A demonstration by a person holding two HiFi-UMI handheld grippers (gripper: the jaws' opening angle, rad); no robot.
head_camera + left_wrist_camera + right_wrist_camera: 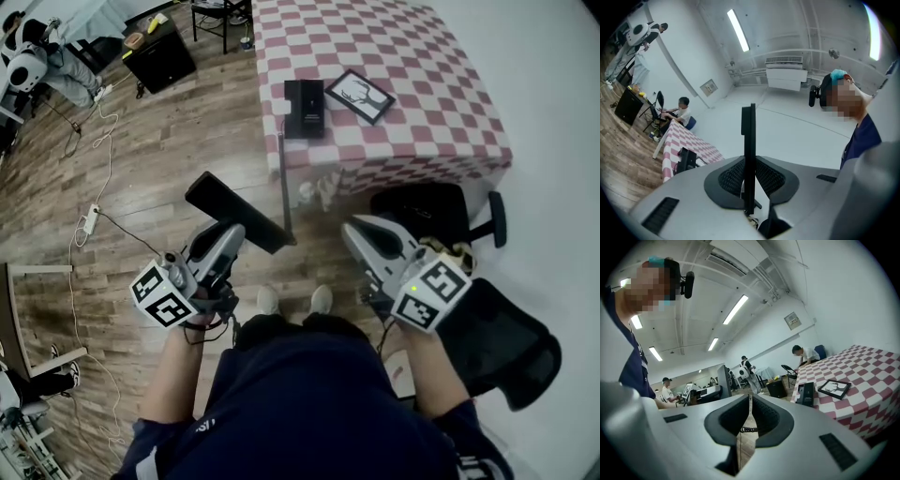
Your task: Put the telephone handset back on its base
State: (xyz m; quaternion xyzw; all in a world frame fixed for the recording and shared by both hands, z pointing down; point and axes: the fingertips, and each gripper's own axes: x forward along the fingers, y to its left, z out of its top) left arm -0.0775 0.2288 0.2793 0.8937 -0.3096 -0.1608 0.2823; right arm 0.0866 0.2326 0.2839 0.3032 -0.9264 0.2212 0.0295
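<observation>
gripping handset [230,206] w/ left hand-held gripper [246,228]; base [304,108] on counter [422,84] well ahead; right hand-held gripper [352,228] closed, empty.

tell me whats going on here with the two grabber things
A person stands short of a checkered table with a gripper in each hand. The left gripper is clamped on a black telephone handset, held in the air away from the table. The phone's base sits near the table's edge beside a framed picture, with no handset on it yet. The right gripper is shut and empty.
</observation>
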